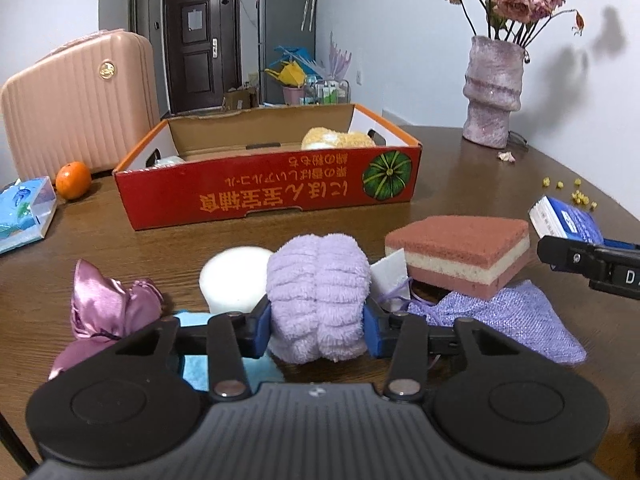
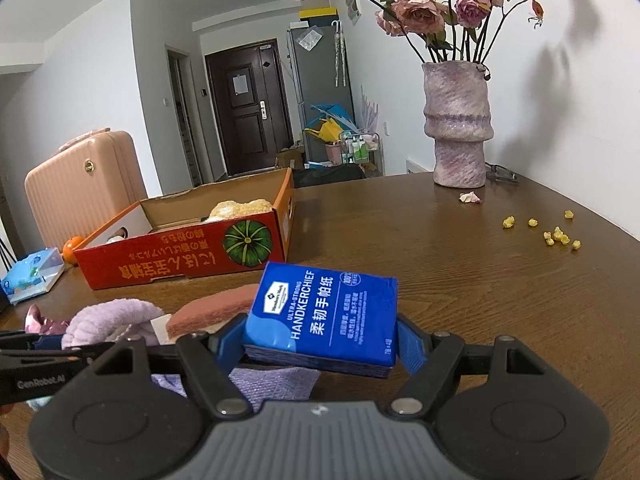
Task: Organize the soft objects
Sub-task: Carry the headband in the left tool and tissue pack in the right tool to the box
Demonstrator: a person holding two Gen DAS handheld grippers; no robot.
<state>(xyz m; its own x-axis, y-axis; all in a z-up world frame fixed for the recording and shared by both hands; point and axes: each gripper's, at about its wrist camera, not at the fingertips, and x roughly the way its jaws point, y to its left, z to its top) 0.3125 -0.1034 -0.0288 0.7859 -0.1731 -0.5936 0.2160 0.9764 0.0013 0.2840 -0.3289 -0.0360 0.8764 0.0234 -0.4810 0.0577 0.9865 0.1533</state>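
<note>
My left gripper (image 1: 318, 324) is shut on a fluffy lilac towel roll (image 1: 318, 276), with both blue pads pressed into its sides just above the brown table (image 1: 80, 248). Around it lie a white foam puck (image 1: 232, 280), a pink satin pouch (image 1: 108, 304), a pink-and-white sponge (image 1: 460, 252), a purple knit cloth (image 1: 516, 324) and a light blue cloth (image 1: 196, 368). My right gripper (image 2: 320, 344) is shut on a blue handkerchief pack (image 2: 324, 312), held tilted above the table. Behind stands the red cardboard box (image 1: 256, 200), open, with a yellow plush (image 1: 336, 138) inside.
A purple vase (image 2: 458, 128) of dried roses stands at the back right, with yellow crumbs (image 2: 556, 236) near it. Left of the box are an orange (image 1: 73, 180), a blue tissue pack (image 1: 24, 212) and a pink suitcase (image 1: 76, 104).
</note>
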